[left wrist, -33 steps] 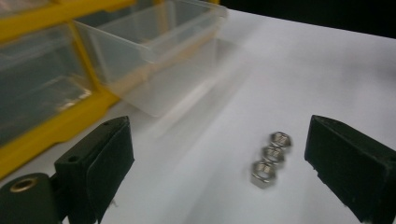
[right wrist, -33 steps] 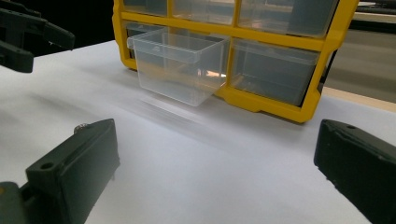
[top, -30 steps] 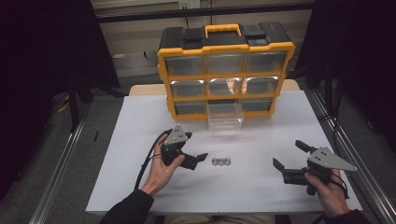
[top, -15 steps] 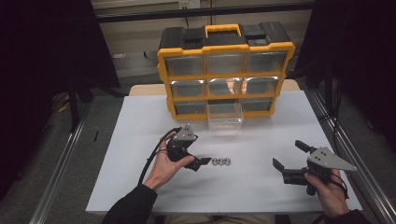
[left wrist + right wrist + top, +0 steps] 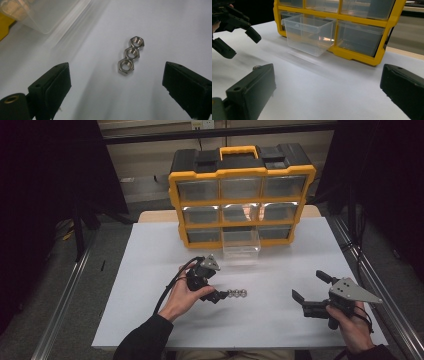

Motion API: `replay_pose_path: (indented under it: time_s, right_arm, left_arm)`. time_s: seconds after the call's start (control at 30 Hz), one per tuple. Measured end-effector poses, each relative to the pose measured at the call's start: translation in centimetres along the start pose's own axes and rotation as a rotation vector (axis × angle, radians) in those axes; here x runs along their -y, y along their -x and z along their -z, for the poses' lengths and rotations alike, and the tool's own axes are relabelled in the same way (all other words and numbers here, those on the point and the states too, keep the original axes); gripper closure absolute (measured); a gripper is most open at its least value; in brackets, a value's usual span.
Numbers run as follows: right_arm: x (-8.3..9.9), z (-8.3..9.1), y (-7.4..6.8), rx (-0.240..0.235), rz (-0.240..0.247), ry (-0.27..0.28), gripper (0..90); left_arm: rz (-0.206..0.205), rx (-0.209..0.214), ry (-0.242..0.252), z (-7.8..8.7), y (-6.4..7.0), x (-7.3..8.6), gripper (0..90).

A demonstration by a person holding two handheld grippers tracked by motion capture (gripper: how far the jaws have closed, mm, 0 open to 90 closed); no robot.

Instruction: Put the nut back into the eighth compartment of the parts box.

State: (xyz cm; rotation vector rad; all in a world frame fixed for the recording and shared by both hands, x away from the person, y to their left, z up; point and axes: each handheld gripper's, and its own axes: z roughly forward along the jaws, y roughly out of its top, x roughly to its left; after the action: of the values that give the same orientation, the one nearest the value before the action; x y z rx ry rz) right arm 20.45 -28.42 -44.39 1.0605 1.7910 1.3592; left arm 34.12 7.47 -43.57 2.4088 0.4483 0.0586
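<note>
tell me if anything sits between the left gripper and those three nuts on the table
Nothing visible does. The left gripper is open, and only bare white table lies between its fingers and the row of three nuts. The pulled-out clear drawer sits off to one side, apart from the nuts.

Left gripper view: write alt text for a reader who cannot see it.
Three small silver metal hex nuts lie touching in a row on a white table, between the left gripper's open black jaws. A clear plastic drawer sits at upper left.
</note>
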Motion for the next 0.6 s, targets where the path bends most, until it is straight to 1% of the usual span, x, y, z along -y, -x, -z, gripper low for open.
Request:
replay_pose_path:
  time_s: [0.03,0.1,0.13,0.17,0.2,0.23,0.27,0.3,0.33,0.37,0.4,0.43,0.47,0.53,0.6]
  right_arm:
    - [0.0,0.0,0.0,-0.004,0.003,-0.003,0.0]
    - [0.0,0.0,0.0,-0.005,0.003,-0.001,0.0]
    - [0.0,0.0,0.0,-0.004,0.002,-0.003,0.0]
    - [0.0,0.0,0.0,-0.004,0.003,-0.003,0.0]
    - [0.0,0.0,0.0,-0.004,0.003,-0.003,0.0]
    - [0.0,0.0,0.0,-0.004,0.003,-0.003,0.0]
    - [0.0,0.0,0.0,-0.005,0.004,-0.003,0.0]
    - [0.0,0.0,0.0,-0.005,0.005,-0.003,0.0]
    - [0.0,0.0,0.0,-0.006,0.006,-0.002,0.0]
    - [0.0,0.0,0.0,-0.007,0.006,-0.002,0.0]
    - [0.0,0.0,0.0,-0.007,0.005,-0.002,0.0]
    - [0.0,0.0,0.0,-0.007,0.006,-0.002,0.0]
    - [0.0,0.0,0.0,-0.007,0.006,-0.002,0.0]
    - [0.0,0.0,-0.1,-0.003,0.008,-0.003,0.0]
    - [0.0,0.0,-0.1,-0.006,0.005,-0.005,0.0]
  left_arm:
    - [0.014,0.008,-0.01,-0.2,0.0,-0.1,8.0]
    - [0.018,0.002,-0.03,-0.4,0.1,-0.2,7.8]
    - [0.019,0.009,-0.048,-0.5,0.0,-0.4,7.8]
    - [0.023,0.017,-0.055,-0.6,0.0,-0.5,7.8]
    - [0.021,0.022,-0.064,-0.7,0.0,-0.6,7.7]
    - [0.007,0.029,-0.083,-0.8,-0.1,-0.7,7.5]
    - [-0.01,0.049,-0.109,-0.8,-0.2,-0.9,6.6]
    - [0.006,0.067,-0.109,-0.9,0.0,-1.0,5.8]
    - [0.001,0.076,-0.121,-1.0,-0.1,-1.1,6.3]
    - [0.009,0.077,-0.135,-1.1,0.0,-1.2,5.8]
    - [-0.037,0.079,-0.16,-1.0,-0.1,-1.3,5.7]
    - [0.001,0.068,-0.141,-1.2,0.2,-1.3,5.8]
    - [-0.012,0.066,-0.149,-1.3,0.2,-1.4,5.8]
    - [-0.006,0.069,-0.155,-1.5,0.3,-1.5,5.9]
    - [-0.012,0.068,-0.181,-1.7,0.2,-1.8,6.0]
